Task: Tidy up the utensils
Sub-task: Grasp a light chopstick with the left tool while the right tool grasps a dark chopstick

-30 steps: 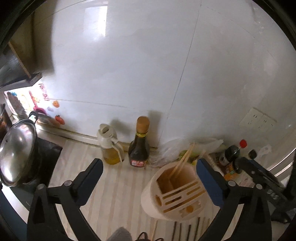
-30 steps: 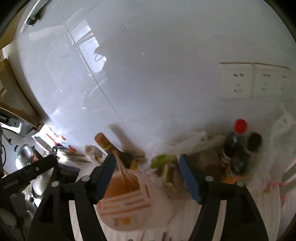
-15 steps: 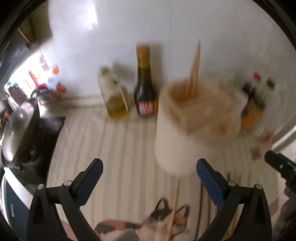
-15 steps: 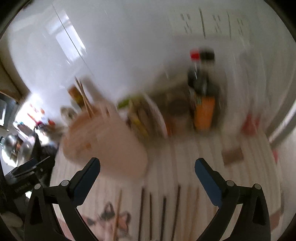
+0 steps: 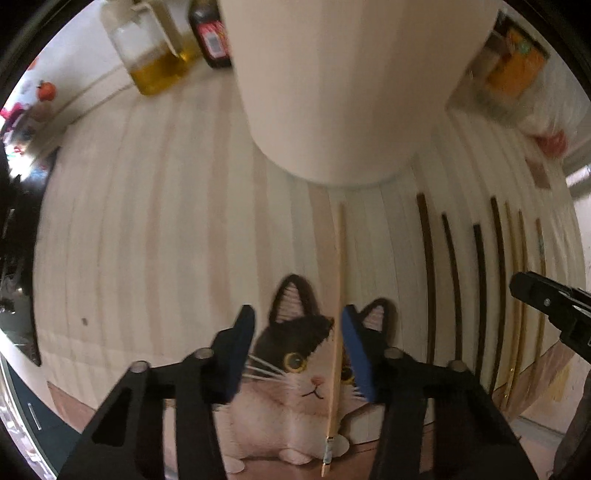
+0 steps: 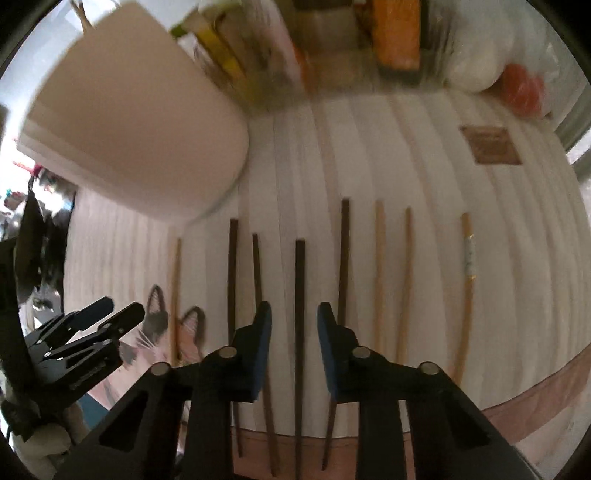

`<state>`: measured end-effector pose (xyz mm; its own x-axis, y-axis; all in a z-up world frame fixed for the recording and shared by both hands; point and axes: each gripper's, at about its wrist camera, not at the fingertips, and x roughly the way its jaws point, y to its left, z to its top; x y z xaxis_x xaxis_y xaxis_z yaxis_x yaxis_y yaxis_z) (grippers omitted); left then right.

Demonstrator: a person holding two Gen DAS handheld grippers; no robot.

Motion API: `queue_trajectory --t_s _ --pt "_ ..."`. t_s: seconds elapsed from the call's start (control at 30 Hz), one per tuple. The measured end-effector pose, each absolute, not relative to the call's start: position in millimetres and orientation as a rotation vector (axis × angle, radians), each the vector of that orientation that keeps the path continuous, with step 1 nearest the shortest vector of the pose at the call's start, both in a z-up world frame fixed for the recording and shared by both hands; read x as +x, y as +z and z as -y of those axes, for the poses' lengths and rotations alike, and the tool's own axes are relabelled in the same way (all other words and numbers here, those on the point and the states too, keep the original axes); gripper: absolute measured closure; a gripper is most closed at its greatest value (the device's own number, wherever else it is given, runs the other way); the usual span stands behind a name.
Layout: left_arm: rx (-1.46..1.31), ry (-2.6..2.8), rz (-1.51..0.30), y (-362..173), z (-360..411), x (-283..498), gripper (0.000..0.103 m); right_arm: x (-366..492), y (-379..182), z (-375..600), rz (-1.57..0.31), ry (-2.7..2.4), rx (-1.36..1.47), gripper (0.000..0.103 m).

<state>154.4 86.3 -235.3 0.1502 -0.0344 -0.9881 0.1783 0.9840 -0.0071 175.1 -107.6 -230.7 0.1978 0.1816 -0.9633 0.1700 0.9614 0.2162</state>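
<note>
Straddling one chopstick each, half-closed jaws just narrowing yet not gripping: left gripper (image 5: 297, 345) around pale chopstick (image 5: 338, 317), right gripper (image 6: 293, 334) around dark chopstick (image 6: 300, 325); holder (image 5: 332, 88) at twelve o'clock; off-centre closure judged to roll sticks into neighbours.

Utensil holder (image 5: 332, 85): top cut off at 12 o'clock in the left wrist view, contents hidden. Oil jug (image 5: 147, 44) and dark sauce bottle (image 5: 210, 33): upper parts cropped at 11 o'clock. Packages (image 6: 332, 40) at 12 o'clock in the right wrist view: blurred, labels unreadable.
</note>
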Motion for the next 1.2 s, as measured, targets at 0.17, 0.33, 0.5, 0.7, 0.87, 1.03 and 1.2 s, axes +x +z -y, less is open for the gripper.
queue_trajectory --t_s 0.17,0.33,0.5,0.7,0.87,1.03,1.2 --pt "0.134 -0.163 -1.452 -251.8 -79.5 148.8 0.083 181.5 -250.6 95.6 -1.434 0.027 0.278 0.077" --pt "0.112 -0.155 -1.460 -258.1 -82.9 142.7 0.099 185.9 -269.1 83.0 -1.490 0.022 0.225 0.087" --pt "0.065 -0.143 -1.484 -258.7 -102.0 135.0 0.099 176.9 -275.7 83.3 -1.513 0.005 0.224 0.096" --pt "0.036 -0.153 -1.505 -258.9 -115.0 124.9 0.099 157.3 -279.6 81.5 -1.561 0.021 0.218 0.096" --pt "-0.001 -0.168 -1.510 -259.3 -122.8 121.2 0.097 158.4 -281.8 77.0 -1.571 0.009 0.199 0.096" --pt "-0.086 -0.188 -1.535 -258.5 -145.3 138.7 0.097 165.5 -284.4 66.7 -1.573 0.007 0.187 0.096" --pt "-0.153 -0.242 -1.515 -251.3 -152.2 149.0 0.079 167.9 -284.3 73.7 -1.574 0.007 0.226 0.096"
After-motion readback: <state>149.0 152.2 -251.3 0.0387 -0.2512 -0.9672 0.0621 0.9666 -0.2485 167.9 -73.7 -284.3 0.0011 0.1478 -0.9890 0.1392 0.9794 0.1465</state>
